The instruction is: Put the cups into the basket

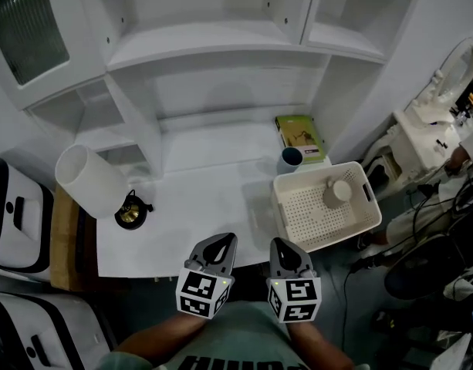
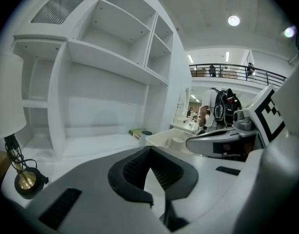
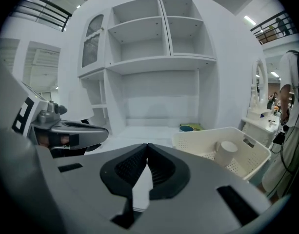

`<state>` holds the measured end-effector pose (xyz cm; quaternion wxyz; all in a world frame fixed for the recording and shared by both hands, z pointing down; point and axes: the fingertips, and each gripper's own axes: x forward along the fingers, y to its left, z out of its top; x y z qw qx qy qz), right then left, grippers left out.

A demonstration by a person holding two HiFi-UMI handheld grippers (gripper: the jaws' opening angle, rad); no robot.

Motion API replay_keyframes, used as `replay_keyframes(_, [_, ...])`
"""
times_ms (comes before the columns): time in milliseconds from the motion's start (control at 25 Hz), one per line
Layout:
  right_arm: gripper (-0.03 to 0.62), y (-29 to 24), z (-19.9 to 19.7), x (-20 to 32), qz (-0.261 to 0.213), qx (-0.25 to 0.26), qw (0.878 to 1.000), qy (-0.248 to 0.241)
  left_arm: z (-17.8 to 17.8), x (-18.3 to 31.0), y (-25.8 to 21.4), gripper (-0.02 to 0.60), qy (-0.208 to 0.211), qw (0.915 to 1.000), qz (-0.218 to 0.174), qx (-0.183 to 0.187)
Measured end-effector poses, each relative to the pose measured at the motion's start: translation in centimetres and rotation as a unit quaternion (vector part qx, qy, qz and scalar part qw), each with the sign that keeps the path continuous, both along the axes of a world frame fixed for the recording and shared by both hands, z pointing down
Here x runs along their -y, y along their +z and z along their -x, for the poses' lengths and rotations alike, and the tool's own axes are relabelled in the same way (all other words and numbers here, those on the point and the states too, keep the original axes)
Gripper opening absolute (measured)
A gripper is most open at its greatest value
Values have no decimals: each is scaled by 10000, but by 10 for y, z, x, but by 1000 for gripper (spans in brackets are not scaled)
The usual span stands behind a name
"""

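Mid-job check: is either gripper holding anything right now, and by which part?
Nothing is held. The left gripper and the right gripper both have their jaws closed together, with nothing between them.

A cup (image 1: 338,193) lies in the basket (image 1: 313,220), a second cup (image 1: 291,158) behind it, beside the book (image 1: 299,136).

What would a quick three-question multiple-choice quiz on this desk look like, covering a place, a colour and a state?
1. The white cup sits:
A inside the basket
B behind it
C left of it

2. The second cup, by the book, is:
A red
B blue
C yellow

3. The right gripper is:
A shut, empty
B holding a cup
C wide open

Answers:
1 A: the basket's walls surround it.
2 B: it shows blue in the head view.
3 A: its fingers meet with nothing between.
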<state>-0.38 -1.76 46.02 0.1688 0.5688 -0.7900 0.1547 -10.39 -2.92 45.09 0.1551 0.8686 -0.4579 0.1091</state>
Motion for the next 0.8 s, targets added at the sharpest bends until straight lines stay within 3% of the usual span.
replay_keyframes(800, [20, -6, -36, 105, 117, -175, 9990, -382, -53, 107, -14, 6, -62, 10000, 9, 46])
